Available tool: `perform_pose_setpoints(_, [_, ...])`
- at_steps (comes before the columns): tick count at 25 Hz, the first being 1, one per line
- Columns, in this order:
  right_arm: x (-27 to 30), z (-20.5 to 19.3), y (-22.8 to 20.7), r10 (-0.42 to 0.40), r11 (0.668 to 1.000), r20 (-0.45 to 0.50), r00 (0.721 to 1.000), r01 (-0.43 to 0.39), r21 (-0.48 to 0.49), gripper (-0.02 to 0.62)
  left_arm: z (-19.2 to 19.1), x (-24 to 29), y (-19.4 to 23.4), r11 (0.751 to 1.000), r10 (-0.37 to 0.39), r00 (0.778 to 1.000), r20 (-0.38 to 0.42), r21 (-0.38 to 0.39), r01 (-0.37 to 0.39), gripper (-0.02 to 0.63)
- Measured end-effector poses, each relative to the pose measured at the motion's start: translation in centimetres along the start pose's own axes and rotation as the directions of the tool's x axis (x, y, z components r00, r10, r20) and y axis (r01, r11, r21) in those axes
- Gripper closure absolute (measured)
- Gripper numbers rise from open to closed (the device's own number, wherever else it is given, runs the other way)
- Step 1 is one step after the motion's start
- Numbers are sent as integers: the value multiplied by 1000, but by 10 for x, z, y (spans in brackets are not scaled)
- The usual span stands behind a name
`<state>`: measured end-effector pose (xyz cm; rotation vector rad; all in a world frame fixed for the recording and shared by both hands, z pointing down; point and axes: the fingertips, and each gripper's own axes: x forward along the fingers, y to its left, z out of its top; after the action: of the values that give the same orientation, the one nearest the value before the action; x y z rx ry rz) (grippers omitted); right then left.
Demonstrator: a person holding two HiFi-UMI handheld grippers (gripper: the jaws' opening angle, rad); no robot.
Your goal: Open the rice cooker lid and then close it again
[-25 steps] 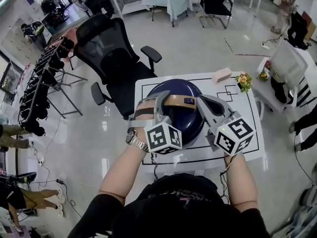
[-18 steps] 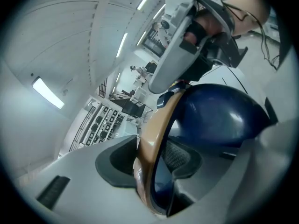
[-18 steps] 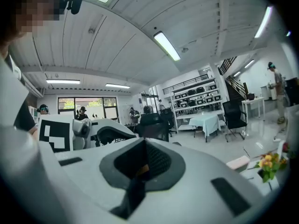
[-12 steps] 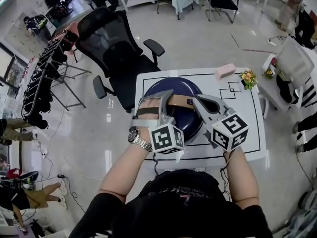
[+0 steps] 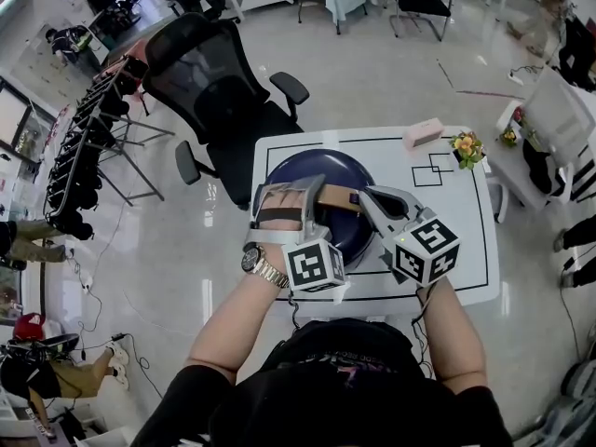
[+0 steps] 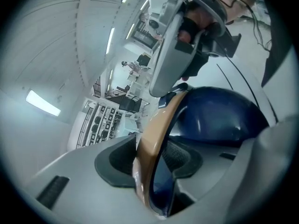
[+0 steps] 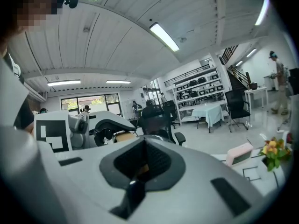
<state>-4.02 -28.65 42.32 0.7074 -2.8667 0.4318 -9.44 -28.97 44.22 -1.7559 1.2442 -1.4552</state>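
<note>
The rice cooker [image 5: 321, 180] – a round, glossy dome of dark blue – sits on the white table [image 5: 466, 250], inside a rectangle of thin black lines and towards the table's left side. A flat tan handle [image 5: 333, 196] arches across its top like a strap.

The left gripper [image 5: 312, 203] is clamped on that handle. In the left gripper view its jaws [image 6: 149, 157] stand narrow, and the dark, ribbed pads [image 6: 180, 155] press the smooth tan band [image 6: 159, 125] from both sides, with the blue shell [image 6: 219, 115] curving away behind it.

The right gripper [image 5: 368, 198] meets the same handle at its right end (the left gripper view shows its grey tip [image 6: 181, 80] resting there). In the right gripper view its jaws [image 7: 140, 164] are nearly together, and only a sliver of tan shows between the dark textured pads.

Both grippers are matte grey plastic, each with a cube of black-and-white squares.

Near the table's far edge lie a small pink box [image 5: 423, 132] with rounded corners and, just beside it to the right, a little bunch of orange and yellow flowers [image 5: 465, 145]. A black mesh-backed office chair [image 5: 219, 91] stands beyond the table – well clear of the cooker.
</note>
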Motion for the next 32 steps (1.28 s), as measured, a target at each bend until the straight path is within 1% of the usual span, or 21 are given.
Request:
perform_pose_setpoints(5, [-1,-6,-2,14,1000,-1,1000,-14,13,594,-1,2,-6,999,0,1000,-29,37,1,443])
perform_pose_setpoints(12, [-1,-6,-2,49,999,2,999,-49,23,594,-2,2,-6,999,17,998,-57,31,-15,443])
perform_pose_setpoints(15, [0,-6,-2,68,997,-3,998,-68,20,594,-6,3,-10,999,17,996,-83,43,-13,441])
perform_pose_setpoints(17, [-1,-6,-2,81,997,-7,997,-81,14,594,-6,3,-10,999,29,995,-94,39,-26,439])
perform_pose_setpoints(20, [-3,-5,1,97,995,-15,995,-97,-11,594,-5,-2,-3,997,72,993,-98,-11,-74,427])
perform_pose_setpoints(22, [-5,-4,0,105,994,-10,994,-106,-34,594,-8,-7,-2,993,95,989,-114,-65,-103,423])
perform_pose_setpoints(24, [-11,0,-2,120,992,14,993,-120,-45,594,-10,-14,-2,982,122,985,-126,-127,-138,425])
perform_pose_setpoints(25, [-15,3,-4,130,991,28,991,-128,-48,594,-10,-18,-1,973,136,982,-129,-168,-156,428])
perform_pose_setpoints(26, [-19,7,-5,141,989,38,989,-139,-50,594,-9,-24,-1,959,147,980,-134,-221,-175,434])
perform_pose_setpoints(27, [-23,11,-6,159,986,44,986,-156,-55,594,-10,-32,-1,939,157,977,-144,-284,-193,448])
perform_pose_setpoints(28, [-25,15,-4,183,982,46,982,-180,-61,594,-12,-41,-1,911,165,973,-160,-354,-212,461])
perform_pose_setpoints(29, [-25,18,0,211,976,46,976,-207,-66,594,-16,-51,-2,874,171,970,-175,-427,-231,478])
perform_pose_setpoints(30, [-25,20,5,238,970,46,970,-235,-71,594,-21,-62,-4,829,174,968,-183,-504,-244,494])
perform_pose_setpoints(31, [-24,22,12,263,963,45,964,-259,-77,594,-26,-73,-5,774,175,968,-180,-583,-249,509])
perform_pose_setpoints(32, [-22,23,18,286,956,43,957,-281,-86,594,-29,-83,-7,709,175,971,-166,-663,-241,532])
